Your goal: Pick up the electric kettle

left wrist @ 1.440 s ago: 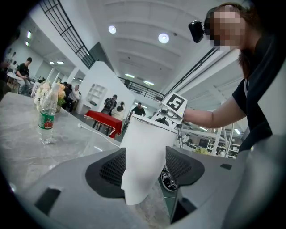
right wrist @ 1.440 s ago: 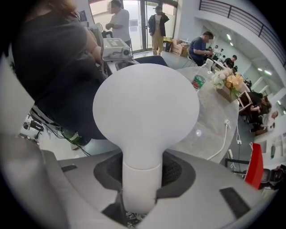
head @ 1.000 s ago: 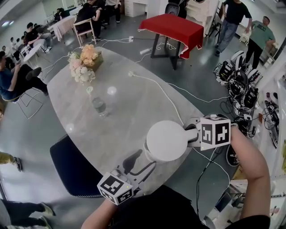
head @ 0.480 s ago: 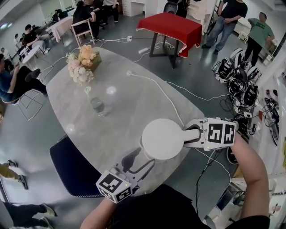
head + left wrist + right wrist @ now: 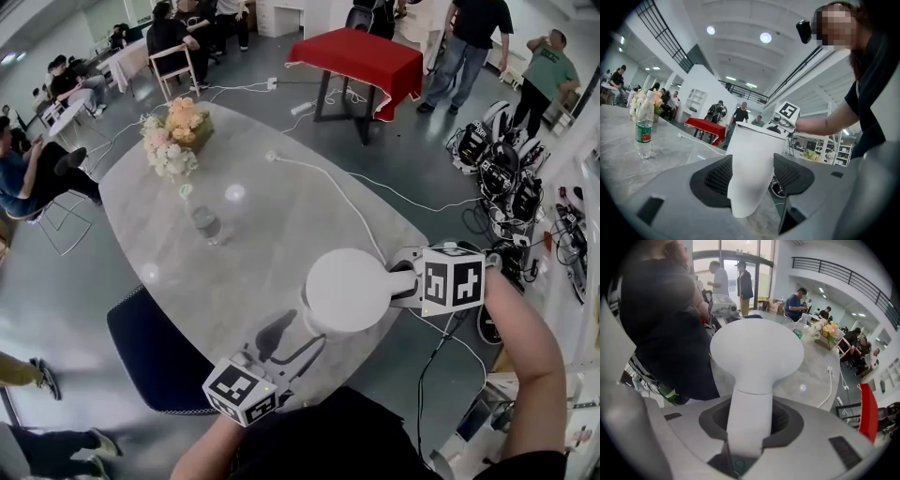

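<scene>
Right gripper [image 5: 401,281] of mine clamps the electric kettle [image 5: 347,291] by its handle; my left gripper [image 5: 292,345] presses both pads on its white body.

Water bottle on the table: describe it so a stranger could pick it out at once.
Start at the oval grey marble table in the middle of the hall. Between the flower bouquet at its far end and the white electric kettle at the near edge stands the water bottle, alone on bare tabletop. It is the only clear, slim thing there, with a green label.
</scene>
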